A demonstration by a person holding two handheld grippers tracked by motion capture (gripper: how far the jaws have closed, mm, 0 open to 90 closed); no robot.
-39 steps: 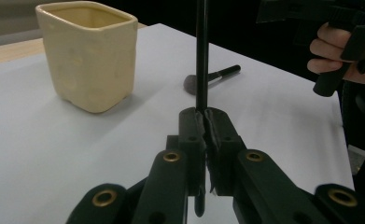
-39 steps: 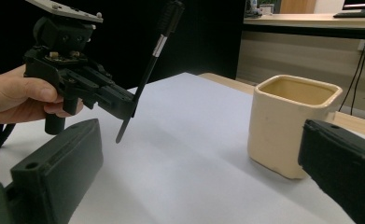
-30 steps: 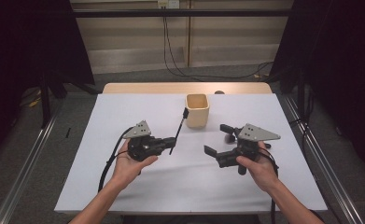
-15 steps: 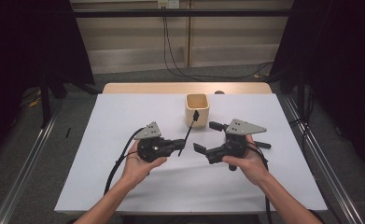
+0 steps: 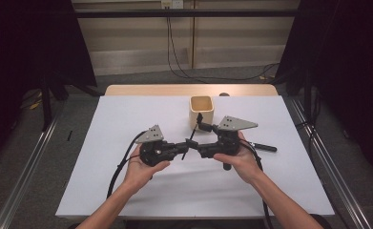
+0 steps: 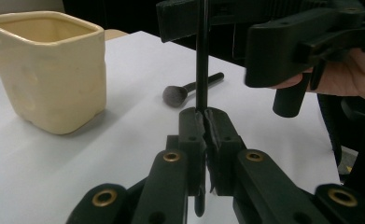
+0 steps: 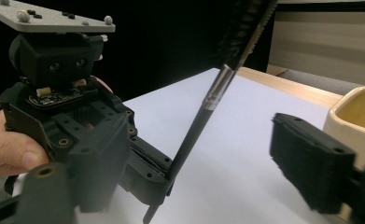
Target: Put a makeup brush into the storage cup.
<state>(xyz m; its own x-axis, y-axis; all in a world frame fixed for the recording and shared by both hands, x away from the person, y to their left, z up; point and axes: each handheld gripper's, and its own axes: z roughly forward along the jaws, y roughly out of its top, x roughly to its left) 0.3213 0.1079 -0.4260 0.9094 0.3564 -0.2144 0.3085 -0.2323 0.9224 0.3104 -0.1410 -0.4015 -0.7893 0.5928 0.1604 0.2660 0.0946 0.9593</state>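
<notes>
Two grippers meet mid-table. Left gripper [image 5: 185, 149] clamps a thin black brush [image 6: 201, 70] upright; right gripper [image 5: 199, 139], jaws apart and just closing, straddles its stem. Handover step; next, right must pinch firmly before left lets go, cream cup [image 5: 202, 109] just beyond.

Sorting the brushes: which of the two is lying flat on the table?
The brush with the round grey head, right of the right gripper; the thin one stands pinched in the left gripper.
</notes>
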